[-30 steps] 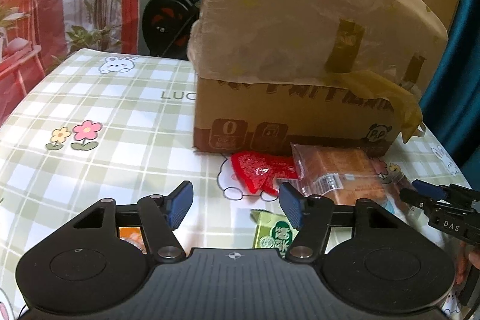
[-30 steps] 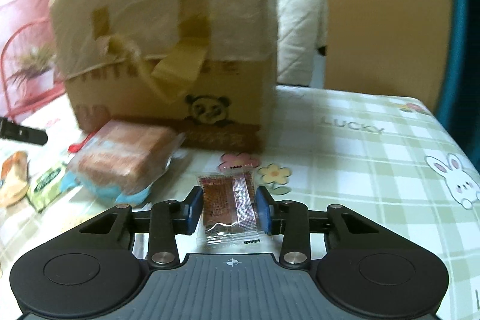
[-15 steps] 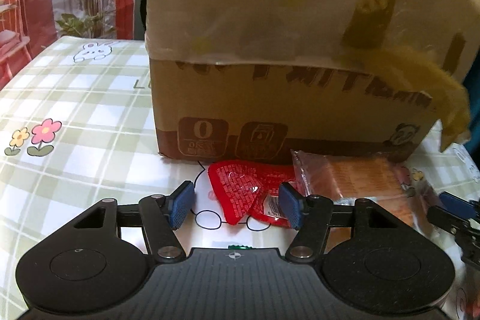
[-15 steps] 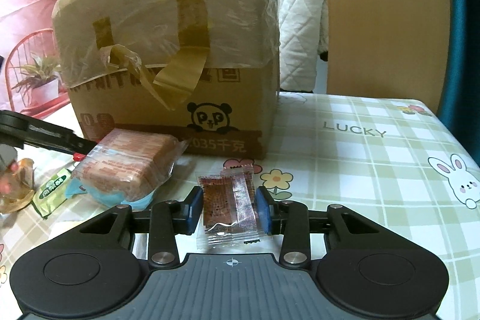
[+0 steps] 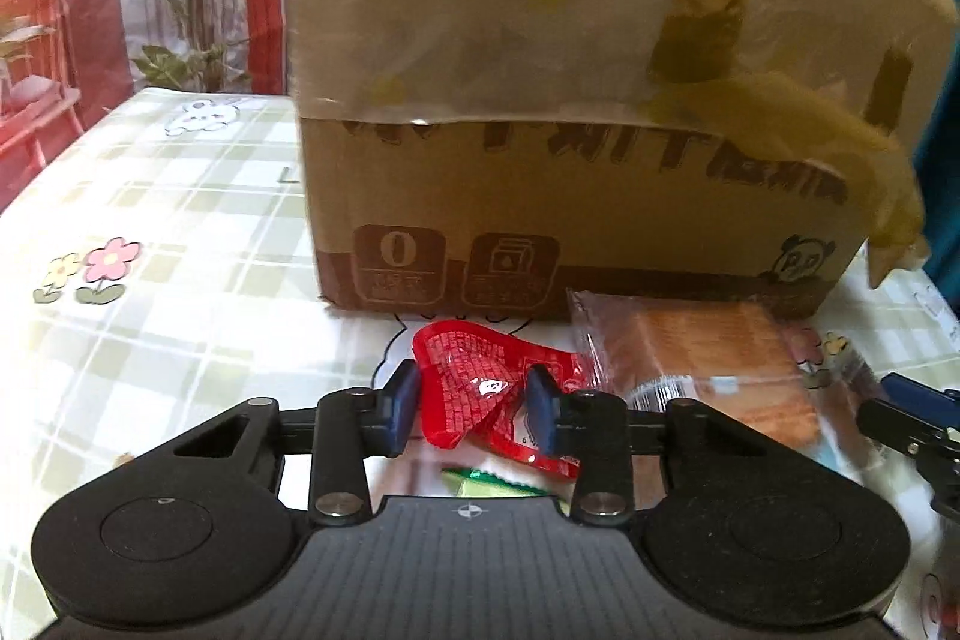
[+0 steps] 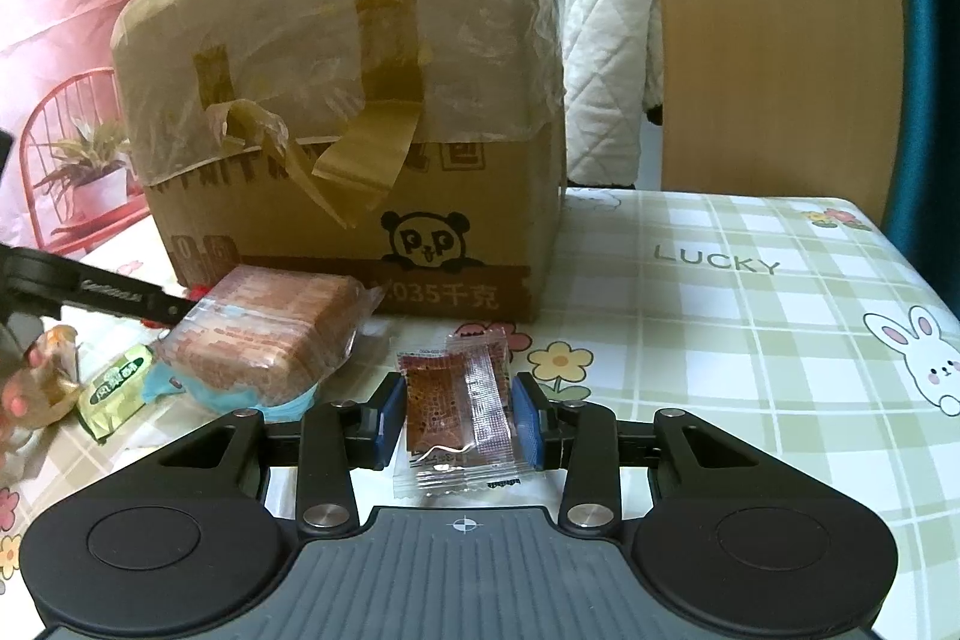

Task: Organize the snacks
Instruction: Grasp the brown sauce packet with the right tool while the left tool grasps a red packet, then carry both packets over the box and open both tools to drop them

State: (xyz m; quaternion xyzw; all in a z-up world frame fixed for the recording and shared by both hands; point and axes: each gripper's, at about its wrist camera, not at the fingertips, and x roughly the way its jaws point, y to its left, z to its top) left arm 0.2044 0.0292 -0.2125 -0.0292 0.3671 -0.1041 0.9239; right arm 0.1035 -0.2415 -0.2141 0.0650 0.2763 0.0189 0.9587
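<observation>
1. Red packet [image 5: 480, 388]: crumpled red foil snack, lay on the tablecloth [image 5: 180, 232] just in front of the box [image 5: 570, 196]. It sat between the blue pads of the left gripper [image 5: 471, 409], whose jaws were closing; the pads stood at either side of the packet, and whether they already pressed it could not be told.

2. Brown sachet [image 6: 459, 400]: clear wrapper with 2 dark strips inside, clamped at both sides by the right gripper [image 6: 459, 418], jaws closed on it. It lay low over the cloth, in front of the box's panda-print corner.

3. Cake pack [image 6: 270, 340]: brick of brown slices in clear wrap, resting on a blue item [image 6: 180, 382], just right of the red packet in the left view and touching the base of the box.

4. Green packet [image 6: 117, 388]: small, flat on the cloth, near the cake pack; its edge also showed under the left gripper.

5. Box: brown cardboard, upright, top wrapped in cloudy plastic film with loose yellowed tape [image 6: 360, 160].

6. Tablecloth: green-and-white check with flowers, rabbits and the word LUCKY.

7. Hand [image 6: 24, 400]: partly in view at the left edge of the right view, fingers around an amber wrapper [image 6: 57, 370].
</observation>
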